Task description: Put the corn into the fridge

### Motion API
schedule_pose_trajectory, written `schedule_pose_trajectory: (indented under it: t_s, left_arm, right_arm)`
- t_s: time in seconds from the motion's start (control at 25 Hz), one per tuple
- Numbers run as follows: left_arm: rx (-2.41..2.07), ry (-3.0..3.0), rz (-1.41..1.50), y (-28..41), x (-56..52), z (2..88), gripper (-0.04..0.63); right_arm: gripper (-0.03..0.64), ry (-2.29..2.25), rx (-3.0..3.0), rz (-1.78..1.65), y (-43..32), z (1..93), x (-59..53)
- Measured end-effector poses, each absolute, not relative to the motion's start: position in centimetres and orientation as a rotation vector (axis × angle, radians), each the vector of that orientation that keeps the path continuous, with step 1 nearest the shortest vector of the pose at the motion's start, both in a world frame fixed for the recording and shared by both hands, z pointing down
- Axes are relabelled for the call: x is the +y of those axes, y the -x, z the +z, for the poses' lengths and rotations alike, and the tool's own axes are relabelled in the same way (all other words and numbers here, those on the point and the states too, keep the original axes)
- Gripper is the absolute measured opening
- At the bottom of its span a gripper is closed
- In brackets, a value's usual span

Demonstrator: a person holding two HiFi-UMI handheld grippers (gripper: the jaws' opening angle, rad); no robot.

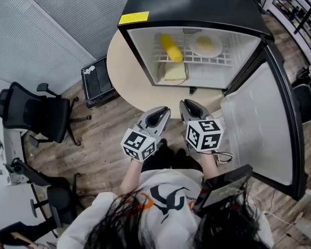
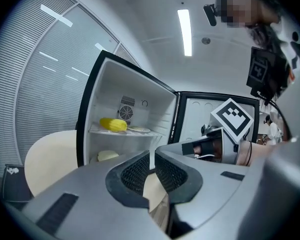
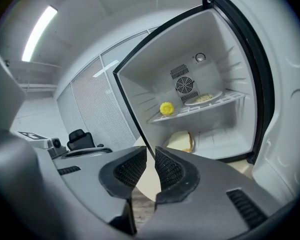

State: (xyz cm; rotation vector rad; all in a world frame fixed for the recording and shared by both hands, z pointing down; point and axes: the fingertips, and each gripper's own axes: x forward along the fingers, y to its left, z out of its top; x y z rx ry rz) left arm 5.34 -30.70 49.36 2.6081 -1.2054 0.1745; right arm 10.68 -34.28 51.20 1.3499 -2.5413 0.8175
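Grippers sit side by side in front of the person's chest, both aimed at the open fridge (image 1: 197,4) and tipped slightly downward. On the left gripper (image 1: 164,110) and the right gripper (image 1: 184,104) alike, the jaws are drawn nearly together with only a slit between the pads and nothing in them. One corn (image 1: 171,48) lies on the wire shelf (image 1: 217,61) beside one plate (image 1: 206,44), well apart from both grippers. One pale item (image 1: 174,72) rests on the fridge floor below.
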Motion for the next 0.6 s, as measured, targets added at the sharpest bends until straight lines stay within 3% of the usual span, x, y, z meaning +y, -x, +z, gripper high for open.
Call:
schedule_pose_trajectory:
  t_s: [0.6]
  left_arm:
    - [-1.239,-2.589,0.141,-0.9,-25.8,48.8,0.038]
  right_arm:
    - [0.041,-1.325,-2.542,0.829,-6.0,51.0,-29.9]
